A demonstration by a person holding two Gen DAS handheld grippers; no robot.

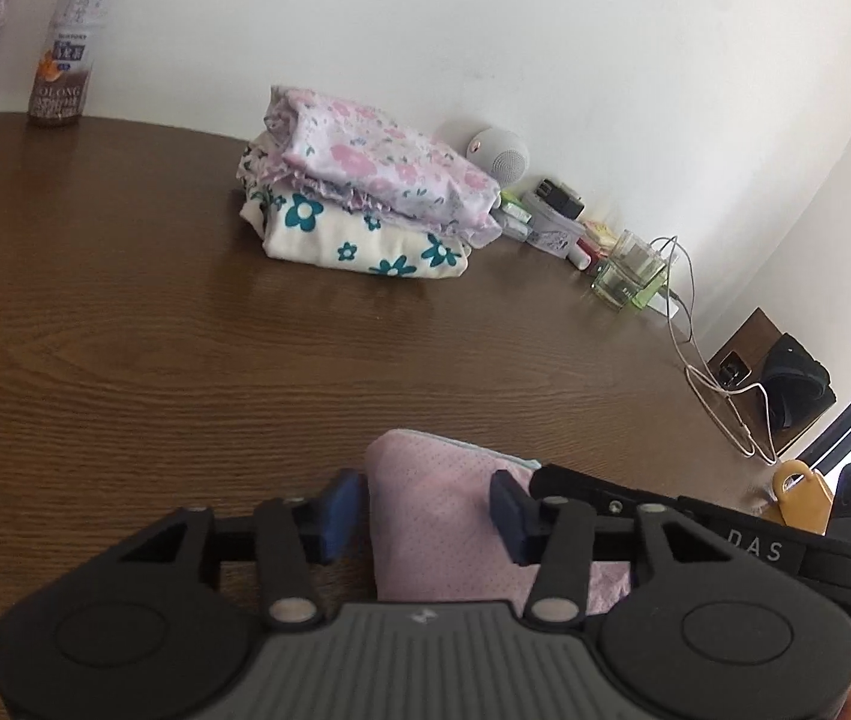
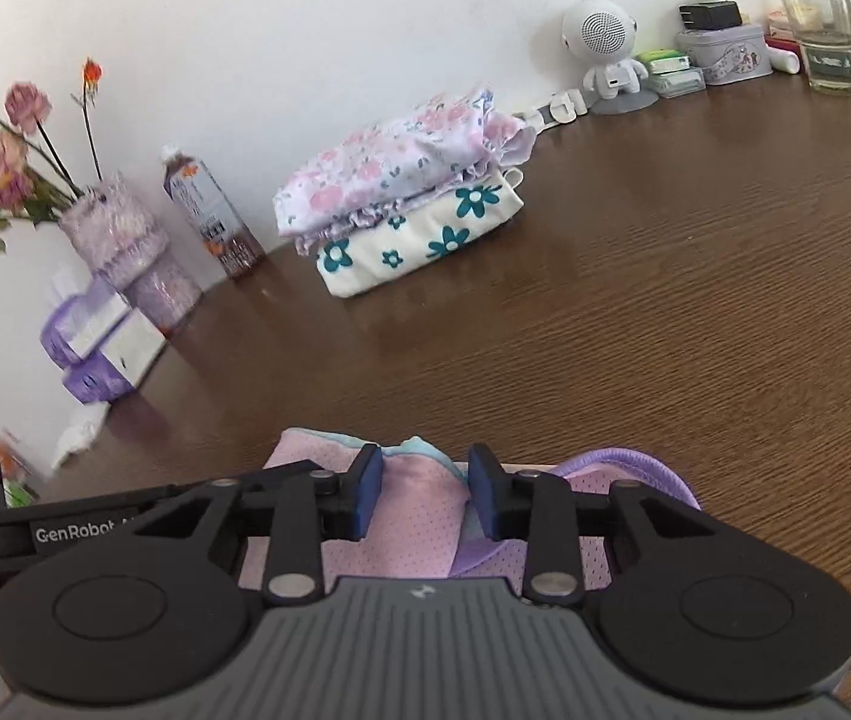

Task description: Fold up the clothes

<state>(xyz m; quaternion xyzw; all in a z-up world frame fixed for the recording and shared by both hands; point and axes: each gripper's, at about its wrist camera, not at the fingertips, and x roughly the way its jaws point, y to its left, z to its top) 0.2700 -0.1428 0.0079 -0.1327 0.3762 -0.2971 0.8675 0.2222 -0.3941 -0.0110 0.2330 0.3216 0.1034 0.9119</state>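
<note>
Tools (image 1: 425, 516) (image 2: 425, 498) agape astride pink garment (image 2: 419, 516)

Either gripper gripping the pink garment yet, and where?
Neither. Both the left gripper and right gripper are open, fingers straddling the pink garment at its far edge.

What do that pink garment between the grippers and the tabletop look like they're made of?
The pink garment looks like a light mesh knit, probably synthetic sportswear: tiny regular holes dot its matte surface, and it has lilac trim. The table looks like dark brown wood or wood-look laminate: grain lines run across it, and a soft sheen suggests a smooth sealed finish.
</note>
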